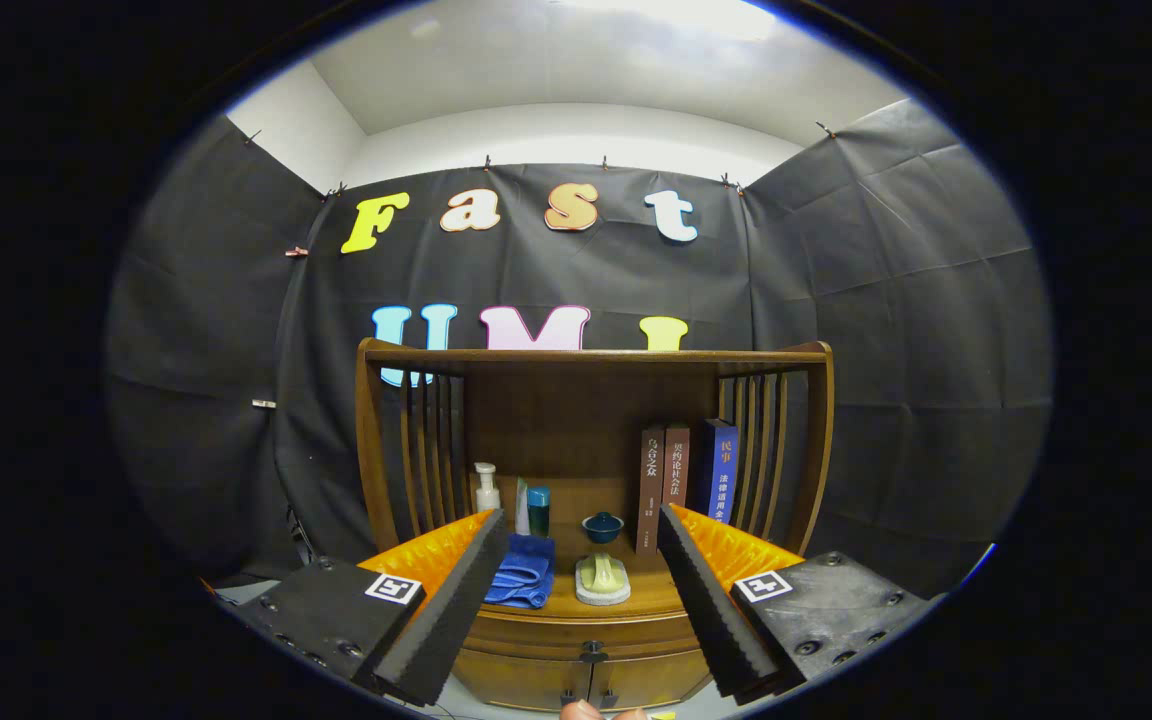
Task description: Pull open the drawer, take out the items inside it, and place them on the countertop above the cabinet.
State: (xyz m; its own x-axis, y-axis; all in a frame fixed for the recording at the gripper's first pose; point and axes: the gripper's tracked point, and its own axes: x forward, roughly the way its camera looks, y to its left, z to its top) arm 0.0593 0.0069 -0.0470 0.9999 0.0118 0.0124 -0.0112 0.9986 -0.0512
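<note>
My hand-held gripper wide open, holds nothing. Drawer closed, between my fingers, its small knob low on front. Worktop above already carries blue cloth, brush. Risk: fingers slip off small knob; little free room later.

Three upright books stand on the shelf beside a small lidded pot.

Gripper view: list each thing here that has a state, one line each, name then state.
claw: open, fingers spread wide, holding nothing
drawer: shut, front flush under the countertop
blue towel: folded, lying on the countertop
scrub brush: lying flat beside the towel
small blue pot: lid on
pump bottle: upright
three books: standing upright, closed
</note>
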